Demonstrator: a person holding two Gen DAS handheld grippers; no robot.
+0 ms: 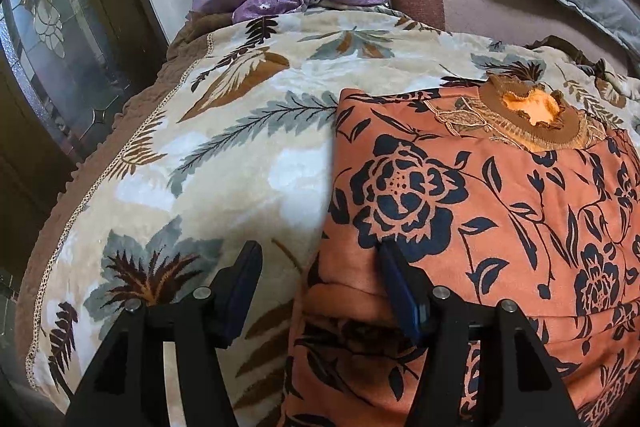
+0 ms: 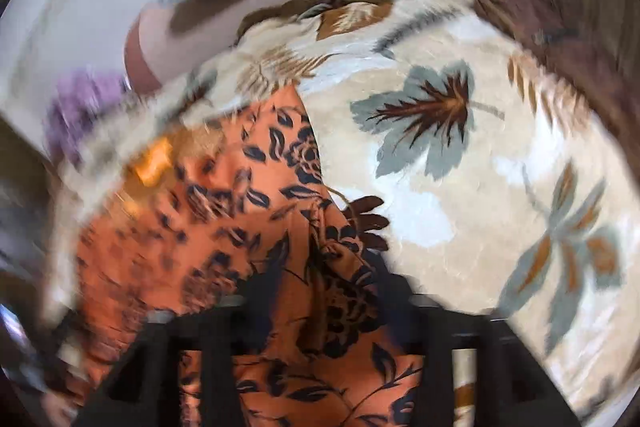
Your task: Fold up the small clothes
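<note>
We are folding the orange top (image 1: pixel 480 207), which is lying on the leaf-print blanket (image 1: pixel 224 147) at the right of the left view. Our left gripper (image 1: pixel 320 259) is straddling its edge, jaws apart. Our right gripper (image 2: pixel 320 291) is hovering blurred over the cloth, jaws apart, gripping nothing.

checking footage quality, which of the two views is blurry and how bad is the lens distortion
Left wrist view: sharp, orange floral garment crisp, fisheye bends the leaf-print blanket edges. Right wrist view: heavy motion smear, worst at left, garment streaked, gripper fingers soft.
</note>
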